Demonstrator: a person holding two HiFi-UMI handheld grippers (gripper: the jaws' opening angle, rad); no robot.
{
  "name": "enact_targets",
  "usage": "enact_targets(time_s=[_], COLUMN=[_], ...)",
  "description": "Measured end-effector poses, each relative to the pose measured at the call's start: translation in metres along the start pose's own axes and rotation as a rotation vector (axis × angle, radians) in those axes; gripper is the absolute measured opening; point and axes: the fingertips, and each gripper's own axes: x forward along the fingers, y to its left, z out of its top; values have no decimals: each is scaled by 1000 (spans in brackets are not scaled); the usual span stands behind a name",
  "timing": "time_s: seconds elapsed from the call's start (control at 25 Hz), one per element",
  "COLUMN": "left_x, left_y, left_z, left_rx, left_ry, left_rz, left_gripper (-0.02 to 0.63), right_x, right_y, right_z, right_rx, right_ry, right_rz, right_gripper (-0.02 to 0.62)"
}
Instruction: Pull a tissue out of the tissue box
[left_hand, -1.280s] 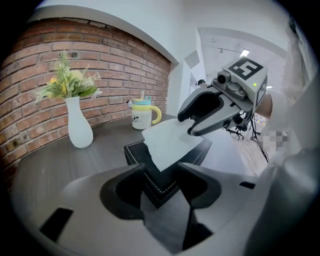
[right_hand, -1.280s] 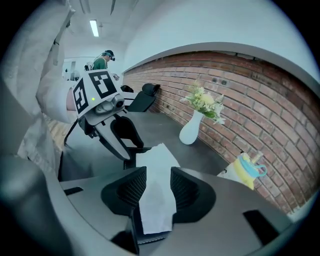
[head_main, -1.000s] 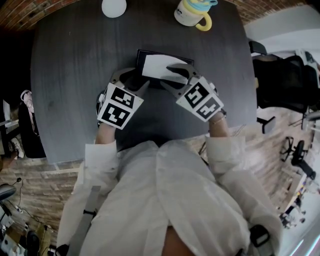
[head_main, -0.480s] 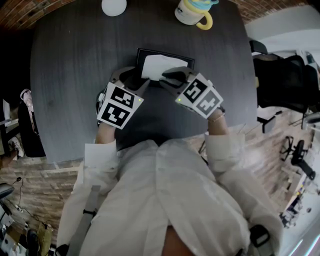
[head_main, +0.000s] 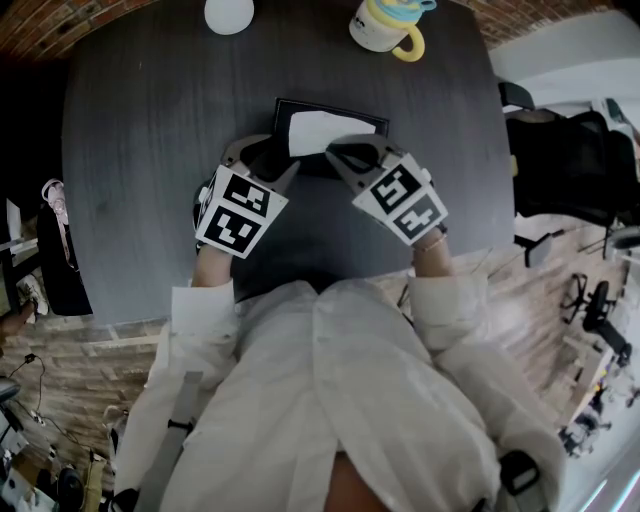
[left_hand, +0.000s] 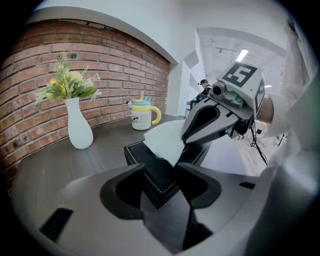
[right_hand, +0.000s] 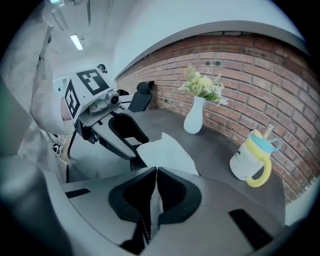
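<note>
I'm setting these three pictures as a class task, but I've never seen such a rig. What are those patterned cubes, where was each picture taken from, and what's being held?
A person holds two grippers, each with two jaws; the patterned cubes belong to them. One picture looks down from the person's head; the others come from a camera on each gripper. On the table stand a tissue box, a mug and a white vase. The right gripper has just closed its jaws on the tissue rising from the box. The left gripper's jaws straddle a corner of the box; whether they press on it is unclear.
</note>
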Motion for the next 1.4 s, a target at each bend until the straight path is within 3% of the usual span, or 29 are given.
enact_targets(time_s=[0.48, 0.8, 1.4], left_x=[1, -1, 1], left_y=[-1, 0, 0], left_z=[-1, -1, 0], left_rx=[-1, 2, 13], left_ry=[2, -2, -5], left_rz=[2, 5, 4], left_gripper=[199, 199, 199], right_x=[-39, -57, -79], right_y=[-52, -67, -66], right_z=[46, 64, 86], right_rx=[144, 222, 239], right_ry=[-255, -344, -434], right_rz=[-200, -263, -288], right_gripper=[8, 8, 6])
